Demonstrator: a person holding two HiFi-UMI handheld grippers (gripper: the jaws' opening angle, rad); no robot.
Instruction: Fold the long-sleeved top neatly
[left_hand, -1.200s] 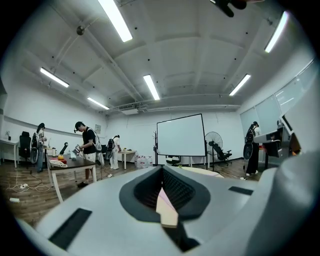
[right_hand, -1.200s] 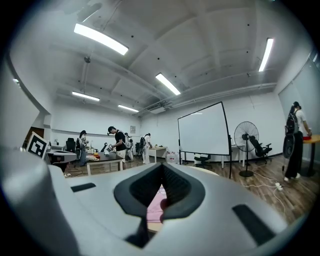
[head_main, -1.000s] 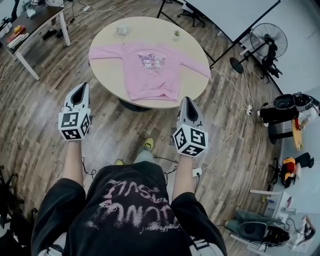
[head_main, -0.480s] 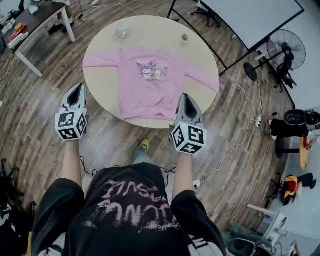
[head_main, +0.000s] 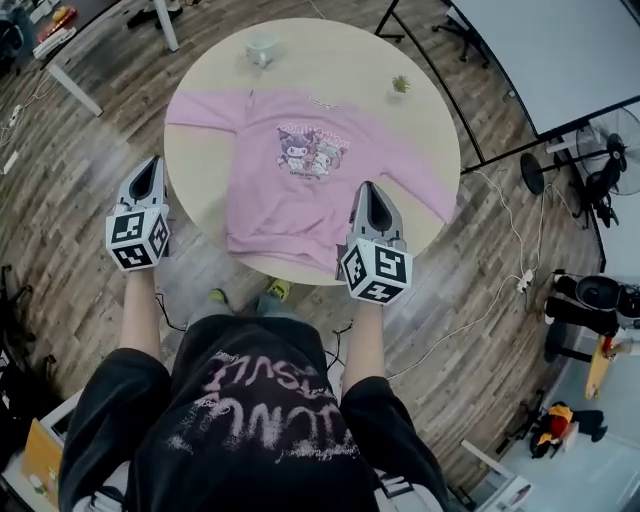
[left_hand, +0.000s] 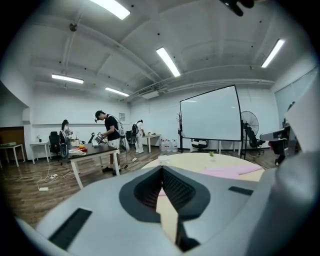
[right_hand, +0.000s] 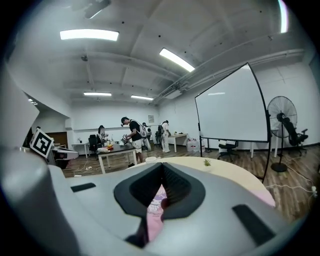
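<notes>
A pink long-sleeved top (head_main: 300, 175) with a cartoon print lies flat and face up on the round beige table (head_main: 200, 160), sleeves spread to both sides and hem toward me. My left gripper (head_main: 151, 165) is shut and empty, hovering at the table's left edge, just off the left sleeve. My right gripper (head_main: 368, 190) is shut and empty above the top's lower right part, near the hem. Through the right gripper's jaws a strip of the pink top (right_hand: 155, 215) shows; the left gripper view shows the pink top (left_hand: 230, 171) far off on the tabletop.
A white cup (head_main: 261, 46) and a small potted plant (head_main: 401, 85) stand at the table's far side. A desk (head_main: 90, 25) stands far left, a projection screen stand (head_main: 470, 110) and a fan (head_main: 600, 170) at the right. Cables lie on the wooden floor. People stand by a desk (left_hand: 92, 150) behind.
I have stepped up to the table. Both grippers moved forward: the right one now hangs over the top's hem area, the left one reaches the table's left edge. Both stayed shut.
</notes>
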